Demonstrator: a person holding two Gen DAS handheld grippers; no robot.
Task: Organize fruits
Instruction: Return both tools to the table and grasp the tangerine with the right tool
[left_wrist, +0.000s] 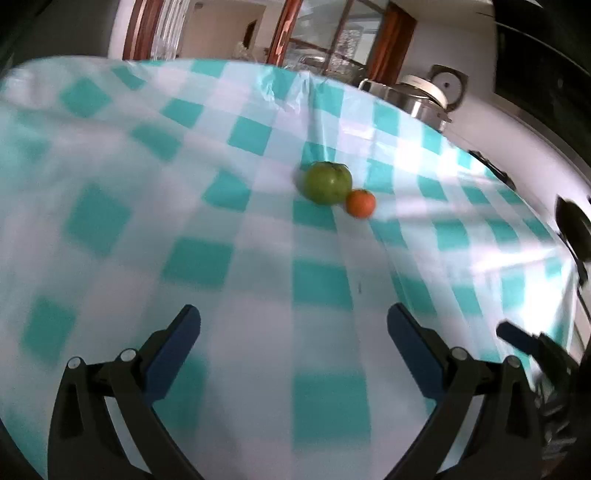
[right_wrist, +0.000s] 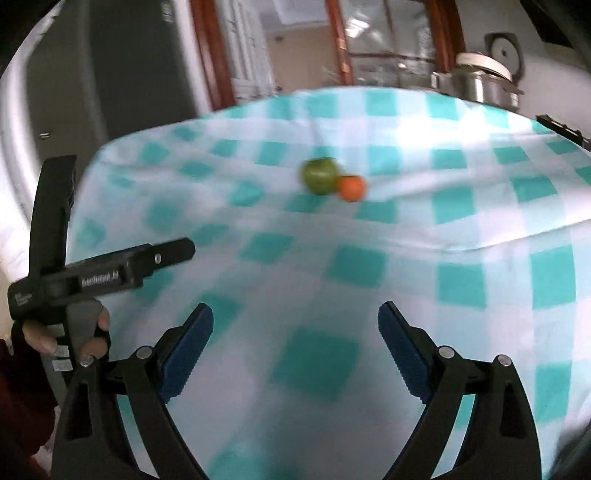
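Observation:
A green apple-like fruit (left_wrist: 327, 182) and a smaller orange fruit (left_wrist: 361, 203) lie touching each other on the teal-and-white checked tablecloth (left_wrist: 184, 177). My left gripper (left_wrist: 293, 317) is open and empty, well short of the fruits. In the right wrist view the green fruit (right_wrist: 320, 175) and the orange fruit (right_wrist: 352, 188) sit far ahead. My right gripper (right_wrist: 295, 314) is open and empty. The left hand-held gripper body (right_wrist: 92, 277) shows at the left of that view, gripped by a hand.
A steel pot with a white lid (left_wrist: 417, 96) stands past the table's far right edge, also seen in the right wrist view (right_wrist: 476, 79). Wooden door frames and glass (left_wrist: 332, 33) lie behind. The table edge (left_wrist: 569, 266) falls away at the right.

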